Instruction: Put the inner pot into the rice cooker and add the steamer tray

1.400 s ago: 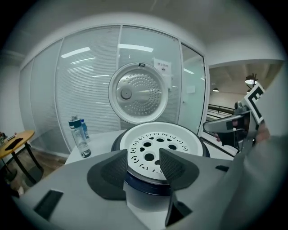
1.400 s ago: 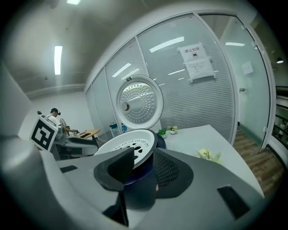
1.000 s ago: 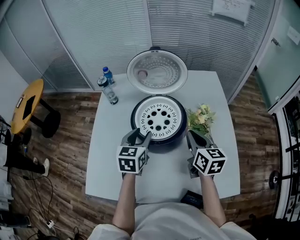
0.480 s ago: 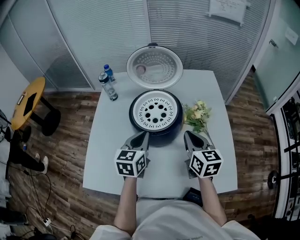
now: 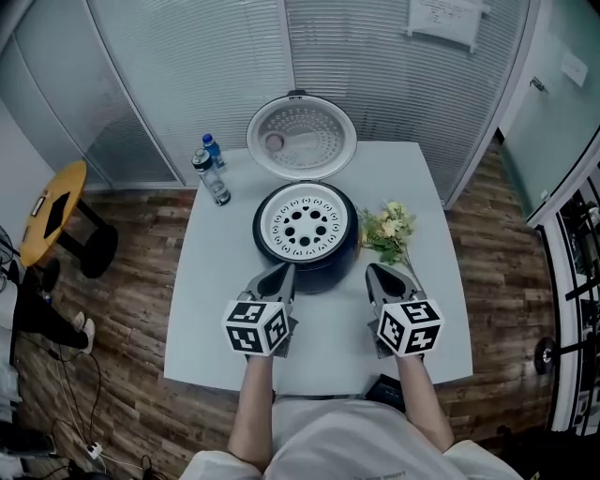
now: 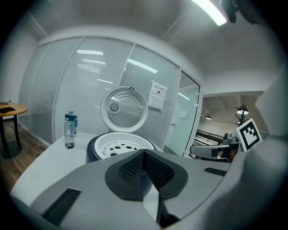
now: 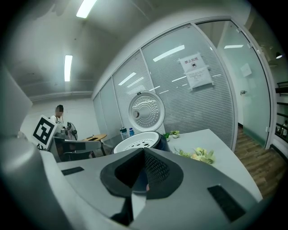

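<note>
Office: glass partition walls (image 5: 187,75) with blinds, posted notice (image 5: 447,17).

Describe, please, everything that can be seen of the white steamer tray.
The steamer tray is a round white disc, plastic by its look, with large round holes around a centre hole and smaller cutouts near its rim. It sits level in the mouth of the dark rice cooker, whose lid stands open behind it. Only the cooker is seen touching it; the left tongs and right tongs, both shut and empty, are short of it.
</note>
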Motion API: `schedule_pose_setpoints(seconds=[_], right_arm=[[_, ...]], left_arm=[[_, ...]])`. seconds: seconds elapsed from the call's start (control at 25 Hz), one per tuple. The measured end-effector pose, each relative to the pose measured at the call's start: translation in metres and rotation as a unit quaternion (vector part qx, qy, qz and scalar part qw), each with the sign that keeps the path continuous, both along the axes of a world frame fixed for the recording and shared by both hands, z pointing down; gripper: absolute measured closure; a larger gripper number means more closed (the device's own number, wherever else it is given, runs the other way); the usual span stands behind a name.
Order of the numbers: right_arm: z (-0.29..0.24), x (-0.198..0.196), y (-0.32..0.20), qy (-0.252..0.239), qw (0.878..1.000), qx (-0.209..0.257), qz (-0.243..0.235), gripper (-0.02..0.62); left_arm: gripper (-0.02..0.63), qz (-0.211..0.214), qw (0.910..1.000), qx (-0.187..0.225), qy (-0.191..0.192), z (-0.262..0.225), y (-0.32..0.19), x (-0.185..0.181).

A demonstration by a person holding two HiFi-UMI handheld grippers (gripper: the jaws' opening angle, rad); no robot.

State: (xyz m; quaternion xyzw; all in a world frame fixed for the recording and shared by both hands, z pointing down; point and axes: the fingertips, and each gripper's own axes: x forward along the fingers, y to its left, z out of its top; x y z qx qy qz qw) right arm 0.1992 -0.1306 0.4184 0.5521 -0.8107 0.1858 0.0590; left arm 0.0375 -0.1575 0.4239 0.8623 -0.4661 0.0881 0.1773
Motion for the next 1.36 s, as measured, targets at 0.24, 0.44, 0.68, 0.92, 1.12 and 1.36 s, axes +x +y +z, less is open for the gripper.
schedule_pose_setpoints(seconds=[0.24,0.44,0.68,0.92,1.12,1.36], right_arm=[[-0.003,0.001,-0.001,0.023,1.0,0.006,-0.004,0.578],[-0.002,-0.001,0.0,0.024,1.0,0.003,-0.014,0.578],[-0.005,0.005,-0.001,0.017,1.0,0.004,-0.012,0.58],[-0.019,0.006,0.003,0.008,1.0,0.023,-0.018,0.58],[-0.016,0.01,0.005,0.003,1.0,0.02,-0.016,0.58],[-0.01,0.009,0.012,0.008,1.0,0.015,-0.022,0.58]], left_arm=[[0.598,0.01,0.9999,0.001,0.014,-0.007,-0.002,0.01],[0.598,0.013,0.9996,0.003,0.025,-0.014,-0.004,0.014],[0.598,0.021,0.9994,0.001,0.027,-0.016,-0.004,0.022],[0.598,0.031,0.9989,0.005,0.034,-0.024,-0.004,0.032],[0.598,0.036,0.9989,0.002,0.031,-0.022,-0.001,0.037],[0.598,0.039,0.9987,-0.001,0.032,-0.02,0.003,0.041]])
